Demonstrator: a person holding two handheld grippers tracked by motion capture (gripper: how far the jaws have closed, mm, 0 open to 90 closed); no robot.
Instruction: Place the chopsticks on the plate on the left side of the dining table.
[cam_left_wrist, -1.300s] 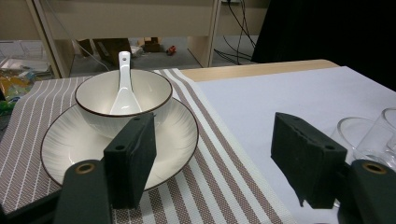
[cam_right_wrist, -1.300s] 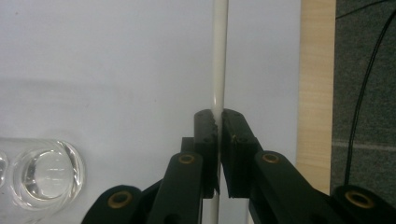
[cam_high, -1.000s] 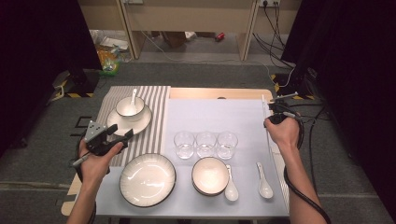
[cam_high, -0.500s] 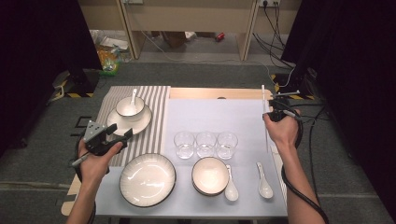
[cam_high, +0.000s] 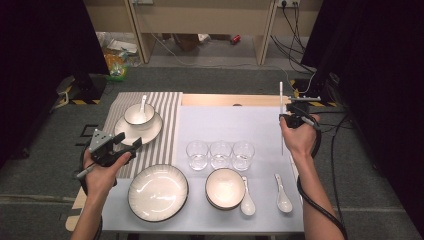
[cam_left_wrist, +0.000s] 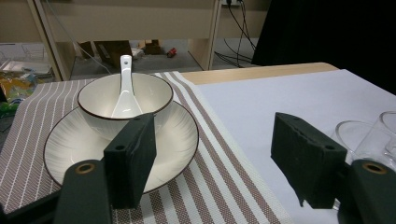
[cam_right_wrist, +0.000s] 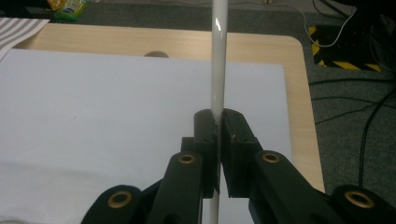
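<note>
The right tool (cam_right_wrist: 218, 140) has its jaws pressed together on a thin white stick (cam_right_wrist: 217, 70), which stands about upright in the grip and rises above the far right part of the desk (cam_high: 225, 117), over the pale sheet near the wooden edge. The left tool (cam_left_wrist: 224, 154) has its jaws spread wide with nothing between them, and it hovers near the striped mat (cam_left_wrist: 219, 154), just in front of a plate (cam_left_wrist: 70, 140) that carries a bowl (cam_left_wrist: 98, 100) with a white spoon (cam_left_wrist: 125, 93) in it.
</note>
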